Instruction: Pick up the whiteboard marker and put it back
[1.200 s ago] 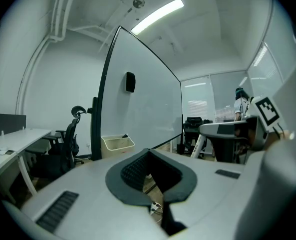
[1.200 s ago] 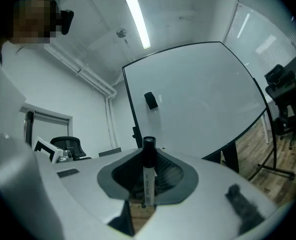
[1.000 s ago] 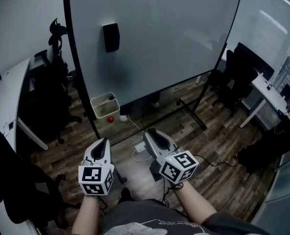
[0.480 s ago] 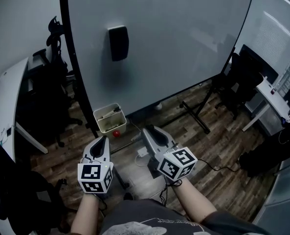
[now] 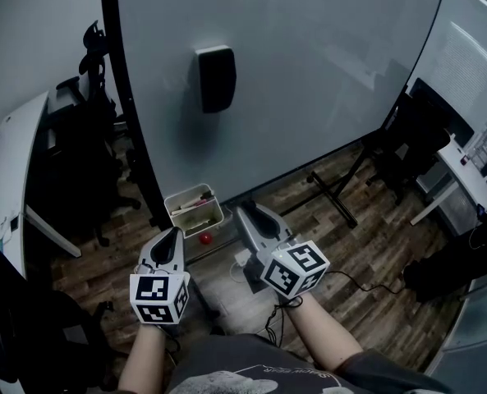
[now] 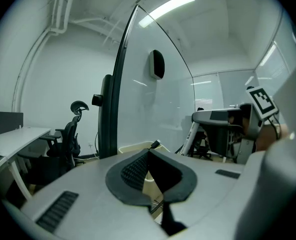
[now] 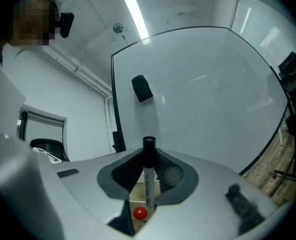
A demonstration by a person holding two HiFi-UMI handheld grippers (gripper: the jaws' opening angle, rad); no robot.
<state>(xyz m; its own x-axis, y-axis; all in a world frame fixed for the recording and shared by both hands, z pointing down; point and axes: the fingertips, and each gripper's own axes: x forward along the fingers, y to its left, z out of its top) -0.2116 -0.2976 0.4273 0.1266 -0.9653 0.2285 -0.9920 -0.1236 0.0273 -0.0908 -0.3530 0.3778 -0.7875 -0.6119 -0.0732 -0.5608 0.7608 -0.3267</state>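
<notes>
A whiteboard marker [image 7: 149, 183] with a black cap stands upright between the pads of my right gripper [image 7: 150, 156], which is shut on it. In the head view the right gripper [image 5: 245, 212] points at the foot of the large whiteboard [image 5: 309, 72]. A cream bin [image 5: 195, 209] with several markers in it hangs at the board's lower edge, and a red ball [image 5: 204, 238] sits just below it. My left gripper [image 5: 172, 235] is beside the right one, aimed at the bin. Its pads [image 6: 133, 169] meet at the tip with nothing held.
A black eraser [image 5: 216, 79] sticks to the whiteboard. Black office chairs [image 5: 87, 162] and a white desk [image 5: 13, 162] stand at the left. The board's stand leg [image 5: 335, 197] crosses the wood floor at the right, and cables [image 5: 245, 261] lie under the grippers.
Both grippers have moved forward towards the whiteboard. The bin, the red ball and the eraser now appear larger and closer. The marker stays clamped in the right gripper.
</notes>
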